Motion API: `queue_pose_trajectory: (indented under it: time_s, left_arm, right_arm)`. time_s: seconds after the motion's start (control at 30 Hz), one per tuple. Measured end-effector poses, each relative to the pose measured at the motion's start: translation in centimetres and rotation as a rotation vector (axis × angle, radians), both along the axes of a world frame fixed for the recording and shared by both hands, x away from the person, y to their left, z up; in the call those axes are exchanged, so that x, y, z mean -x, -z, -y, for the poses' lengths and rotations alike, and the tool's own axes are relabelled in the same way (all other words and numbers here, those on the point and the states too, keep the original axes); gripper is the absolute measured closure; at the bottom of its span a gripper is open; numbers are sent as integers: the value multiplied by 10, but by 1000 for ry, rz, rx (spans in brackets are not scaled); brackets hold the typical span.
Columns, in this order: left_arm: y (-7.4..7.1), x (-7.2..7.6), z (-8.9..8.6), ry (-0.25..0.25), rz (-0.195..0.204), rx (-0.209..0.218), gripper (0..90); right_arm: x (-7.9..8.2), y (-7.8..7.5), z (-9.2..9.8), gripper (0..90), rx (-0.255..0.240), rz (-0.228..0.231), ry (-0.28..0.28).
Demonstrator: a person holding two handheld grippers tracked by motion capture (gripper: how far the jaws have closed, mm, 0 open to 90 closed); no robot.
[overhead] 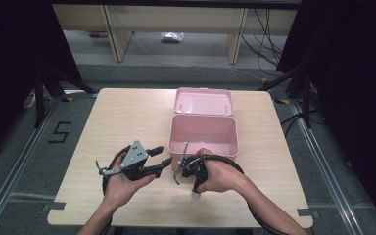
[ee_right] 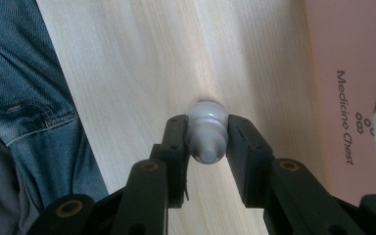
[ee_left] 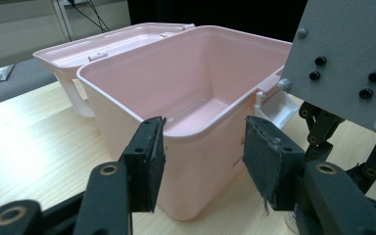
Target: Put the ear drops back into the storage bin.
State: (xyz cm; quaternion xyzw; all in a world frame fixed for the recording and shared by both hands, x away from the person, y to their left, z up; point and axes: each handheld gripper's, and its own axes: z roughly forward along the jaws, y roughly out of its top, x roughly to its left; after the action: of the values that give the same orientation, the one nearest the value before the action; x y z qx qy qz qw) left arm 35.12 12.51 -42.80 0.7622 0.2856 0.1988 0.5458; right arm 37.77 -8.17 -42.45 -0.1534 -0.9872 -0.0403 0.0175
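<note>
A small white bottle (ee_right: 206, 122) stands on the wooden table (overhead: 127, 117), just in front of a pink medicine chest (overhead: 203, 117). The chest's lid (overhead: 204, 100) is swung back and its inside is bare. My right gripper (ee_right: 208, 142) points down at the table, and its two pads touch the bottle's neck on both sides. In the high view the right gripper (overhead: 195, 192) sits under the person's hand, with the bottle (overhead: 195, 195) a white spot below it. My left gripper (overhead: 162, 154) is held level and open, pointing at the chest's (ee_left: 196, 147) near left corner with nothing between its pads.
A white latch (ee_left: 274, 105) sticks out from the chest's front wall. The right gripper's grey plate (ee_left: 342, 58) stands close at the right of the left gripper view. The person's jeans (ee_right: 34, 98) lie past the table's near edge.
</note>
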Motion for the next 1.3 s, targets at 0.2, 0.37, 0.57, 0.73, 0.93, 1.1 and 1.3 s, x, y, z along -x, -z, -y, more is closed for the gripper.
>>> queue_pose_trajectory:
  time_s: [0.2, 0.37, 0.57, 0.73, 0.93, 1.1, 1.3]
  left_arm:
    - [0, 0, 0, 0, -1, 0, 493]
    - [0, 0, 0, -3, -1, 2, 493]
    - [0, 0, 0, -3, 0, 0, 493]
    - [0, 0, 0, -4, -1, 0, 493]
    - [-1, 1, 0, -7, 3, -6, 493]
    - [-1, 1, 0, -6, 2, -1, 493]
    - [-1, 2, 1, -5, 5, 2, 493]
  right_arm:
    - [0, -1, 0, 713, 7, 7, -7]
    - [-1, -1, 3, 714, 2, -3, -9]
    - [-1, -4, 6, 715, 3, -5, -8]
    - [0, -8, 9, 715, -13, -24, 8]
    - [-1, -13, 13, 715, -13, -10, -7]
    - [0, -17, 18, 715, -21, -18, 19]
    - [0, -23, 23, 715, -20, -7, 34]
